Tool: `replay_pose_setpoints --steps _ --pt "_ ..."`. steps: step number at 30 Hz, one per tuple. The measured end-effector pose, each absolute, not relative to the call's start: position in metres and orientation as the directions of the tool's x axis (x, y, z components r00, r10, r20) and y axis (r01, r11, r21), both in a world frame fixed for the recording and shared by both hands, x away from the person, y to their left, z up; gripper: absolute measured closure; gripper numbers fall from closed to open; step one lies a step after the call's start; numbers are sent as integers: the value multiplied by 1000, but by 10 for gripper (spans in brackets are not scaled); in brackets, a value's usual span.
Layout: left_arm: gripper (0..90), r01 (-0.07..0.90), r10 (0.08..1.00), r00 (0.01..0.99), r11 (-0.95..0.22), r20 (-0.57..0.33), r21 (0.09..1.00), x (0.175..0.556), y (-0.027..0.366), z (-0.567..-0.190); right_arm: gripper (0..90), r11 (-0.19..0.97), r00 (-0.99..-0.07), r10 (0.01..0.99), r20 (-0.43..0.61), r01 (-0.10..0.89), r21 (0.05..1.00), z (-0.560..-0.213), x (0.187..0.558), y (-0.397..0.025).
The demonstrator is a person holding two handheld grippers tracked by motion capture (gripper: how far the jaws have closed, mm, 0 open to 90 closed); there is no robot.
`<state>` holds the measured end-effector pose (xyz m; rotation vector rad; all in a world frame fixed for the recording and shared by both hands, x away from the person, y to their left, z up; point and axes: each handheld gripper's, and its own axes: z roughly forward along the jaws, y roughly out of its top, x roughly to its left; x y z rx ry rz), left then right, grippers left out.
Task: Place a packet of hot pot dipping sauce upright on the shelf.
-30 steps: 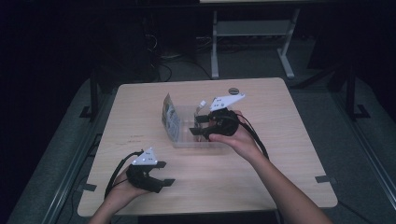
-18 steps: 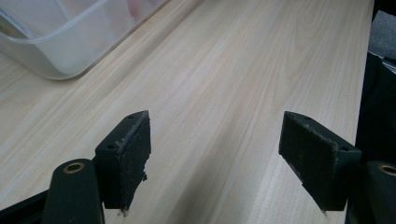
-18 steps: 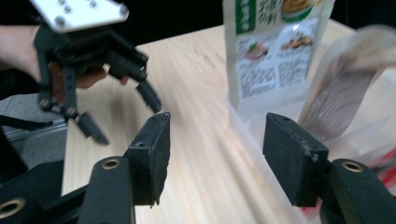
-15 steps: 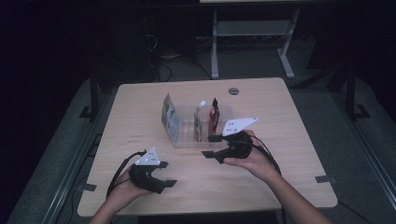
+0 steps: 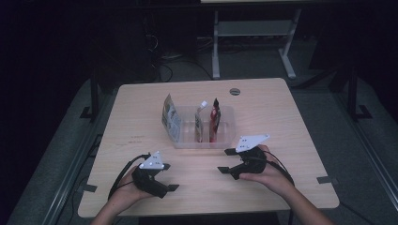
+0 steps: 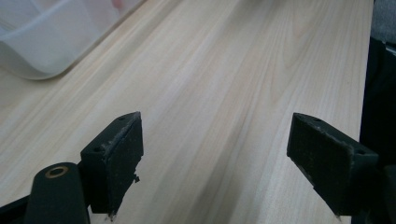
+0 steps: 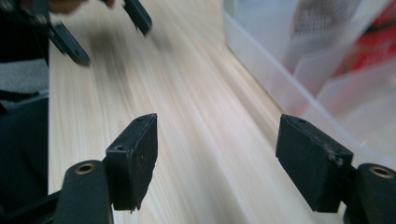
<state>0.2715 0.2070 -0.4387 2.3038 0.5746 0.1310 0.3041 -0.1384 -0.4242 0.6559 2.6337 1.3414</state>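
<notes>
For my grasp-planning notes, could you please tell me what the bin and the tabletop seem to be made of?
The bin looks like translucent, slightly frosted plastic: the pouches inside show dimly through its walls. The tabletop looks like pale wood or a wood-look laminate with a matte finish; straight grain lines run along it.

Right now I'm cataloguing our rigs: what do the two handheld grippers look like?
Both the left gripper and right gripper are black, each topped by a pale grey three-cornered plate, with a black cable trailing back. Each has two blocky black jaws with flat pads and brass-ringed holes near the base. Forearms are bare, no sleeves.

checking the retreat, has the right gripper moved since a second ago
Yes. The right gripper has drawn back from the clear bin toward the table's near edge, jaws open.
</notes>
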Motion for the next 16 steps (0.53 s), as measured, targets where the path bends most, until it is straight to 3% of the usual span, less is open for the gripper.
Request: replay_pose_setpoints --steps 16 --pt "173 333 404 914 -673 -49 661 269 199 -444 274 567 -901 430 51 314 762 -433 301 -147"
